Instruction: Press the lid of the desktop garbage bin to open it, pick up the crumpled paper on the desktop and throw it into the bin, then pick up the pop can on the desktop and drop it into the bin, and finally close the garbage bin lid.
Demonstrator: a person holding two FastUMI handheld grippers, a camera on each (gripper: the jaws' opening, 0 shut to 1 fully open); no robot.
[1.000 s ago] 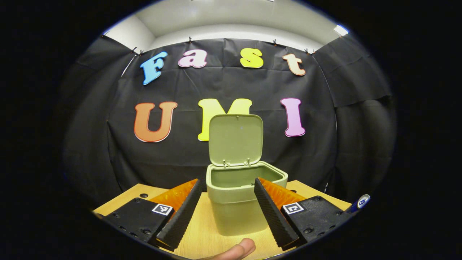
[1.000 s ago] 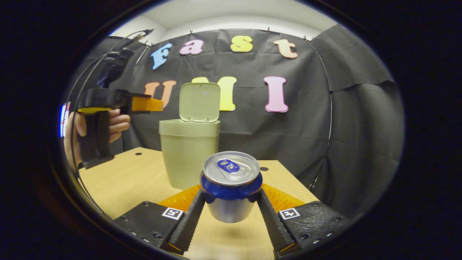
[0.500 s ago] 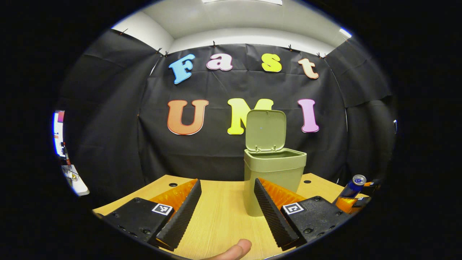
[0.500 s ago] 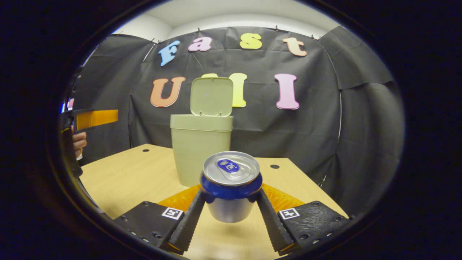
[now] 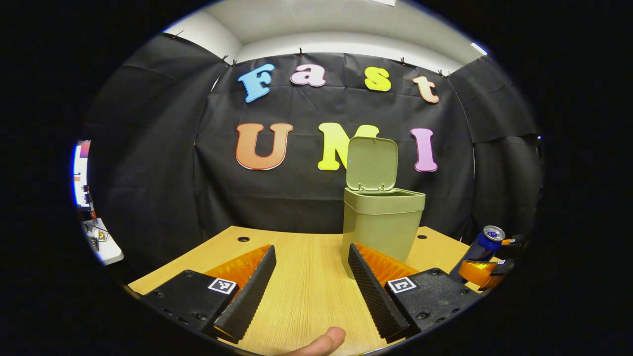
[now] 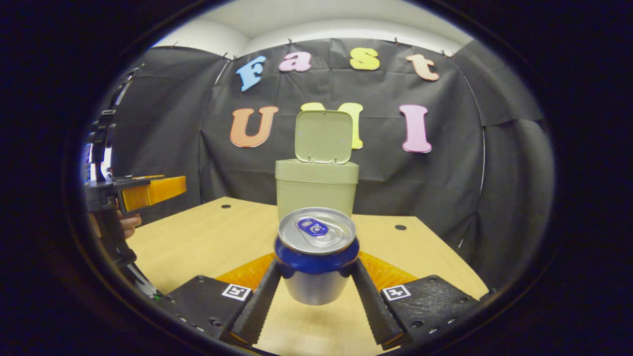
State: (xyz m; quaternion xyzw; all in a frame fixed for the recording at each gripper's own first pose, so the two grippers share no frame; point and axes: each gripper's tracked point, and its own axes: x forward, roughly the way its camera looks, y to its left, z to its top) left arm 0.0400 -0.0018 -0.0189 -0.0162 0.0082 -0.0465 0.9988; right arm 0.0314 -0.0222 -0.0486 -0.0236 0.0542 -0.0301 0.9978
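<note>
- My left gripper has two wedge-shaped fingers with ribbed inner faces.
- Each finger sits on a flat black block with small screws near the edges.
- A square black-and-white marker is stuck on each block.
- My right gripper is the same build: ribbed fingers, black screwed blocks, a square marker on each.
- From the right gripper view, my left gripper has a black pistol-style handle with thin dark cables rising above it.
- A fingertip of mine shows at the bottom edge of the left gripper view.
</note>
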